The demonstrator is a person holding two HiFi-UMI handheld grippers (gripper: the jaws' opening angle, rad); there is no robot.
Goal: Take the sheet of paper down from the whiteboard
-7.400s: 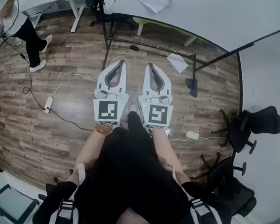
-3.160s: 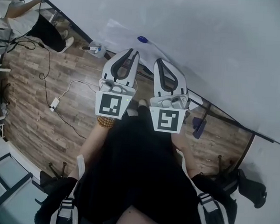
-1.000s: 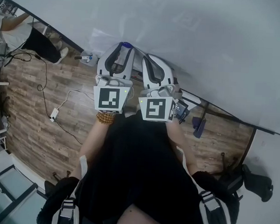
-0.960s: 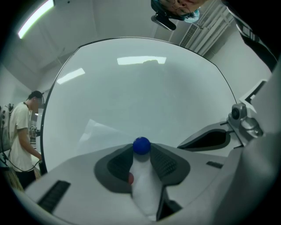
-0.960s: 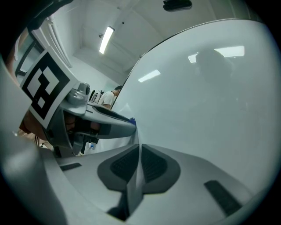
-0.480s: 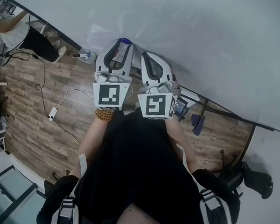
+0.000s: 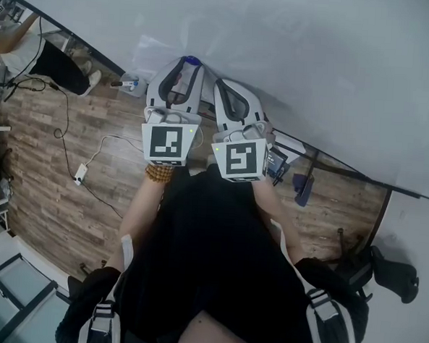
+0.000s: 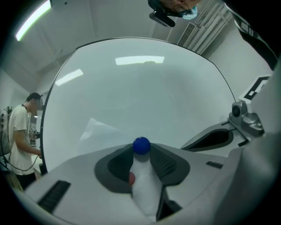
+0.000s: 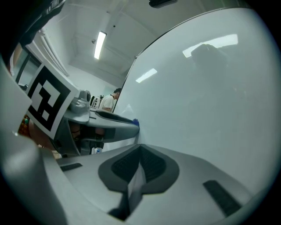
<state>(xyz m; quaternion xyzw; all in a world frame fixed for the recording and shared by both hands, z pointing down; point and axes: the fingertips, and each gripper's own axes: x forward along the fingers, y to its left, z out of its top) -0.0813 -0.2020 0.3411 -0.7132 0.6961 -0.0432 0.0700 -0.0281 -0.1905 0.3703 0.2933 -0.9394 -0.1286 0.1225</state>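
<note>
Sheet of paper (image 8: 99, 134): flat on the whiteboard (image 7: 315, 64), pinned under the blue magnet (image 8: 141, 145), spreading toward 10 o'clock from it in the left gripper view.
Left gripper (image 7: 190, 64): tips astride the blue magnet, pressing its two sides.
Right gripper (image 9: 139, 146): tips drawn together at the board, just at 3 o'clock of the left gripper.
Around, head view: marker holder (image 7: 129, 86) at 9 o'clock of the grippers; person (image 7: 23, 43) at 10 o'clock; power strip (image 7: 80, 173) on the wood floor (image 7: 46, 200) at 8 o'clock; office chair (image 7: 393, 276) at 4 o'clock.
In the way: both grippers covering the sheet's near edge.
Change: some three seconds back, both grippers short of the board, magnet clear beyond the left tips; now bracketed.
Unclear: whether the right tips nip the sheet's edge; a red spot (image 8: 131, 177) low in the left slot, not identifiable.
</note>
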